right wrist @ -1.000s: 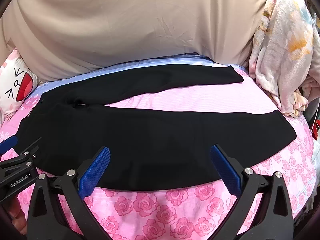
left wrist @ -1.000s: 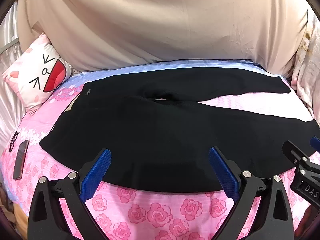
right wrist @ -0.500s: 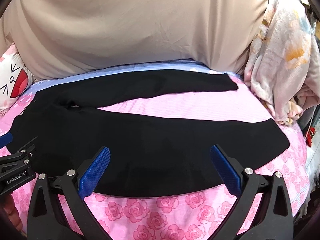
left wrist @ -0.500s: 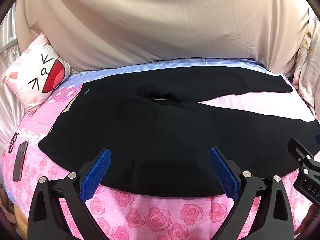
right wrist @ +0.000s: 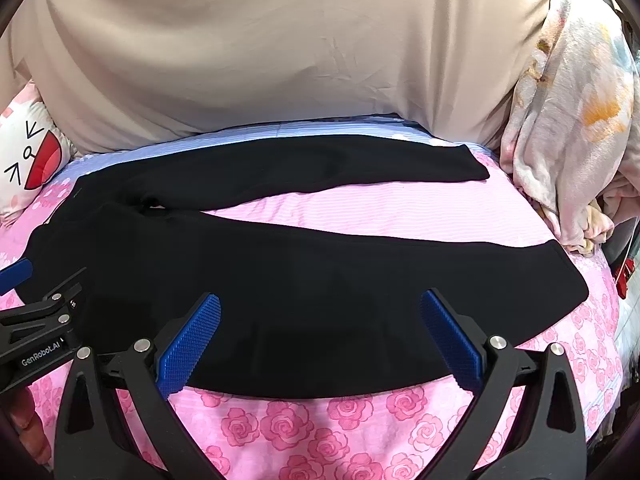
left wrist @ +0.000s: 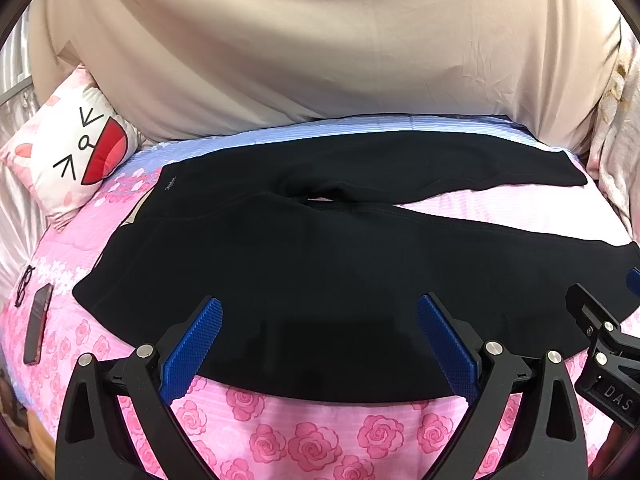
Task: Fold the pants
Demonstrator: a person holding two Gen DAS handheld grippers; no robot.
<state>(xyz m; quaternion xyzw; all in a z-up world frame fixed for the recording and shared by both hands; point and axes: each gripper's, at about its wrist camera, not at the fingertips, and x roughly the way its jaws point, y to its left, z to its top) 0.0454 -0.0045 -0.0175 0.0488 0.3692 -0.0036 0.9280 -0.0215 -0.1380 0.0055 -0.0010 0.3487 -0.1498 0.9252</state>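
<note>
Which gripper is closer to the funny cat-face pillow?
Left. The left gripper hovers over the pants' waist end, the side where the pillow lies. The right gripper hovers farther along the legs.

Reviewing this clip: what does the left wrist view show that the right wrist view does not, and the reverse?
Only the left wrist view shows the dark phone and glasses on the bedspread's left edge, plus the small waistband logo. Only the right wrist view shows the crumpled floral blanket at the right and both leg hems. Both show the black pants spread flat on the rose bedspread, the cartoon pillow, and both open grippers.
</note>
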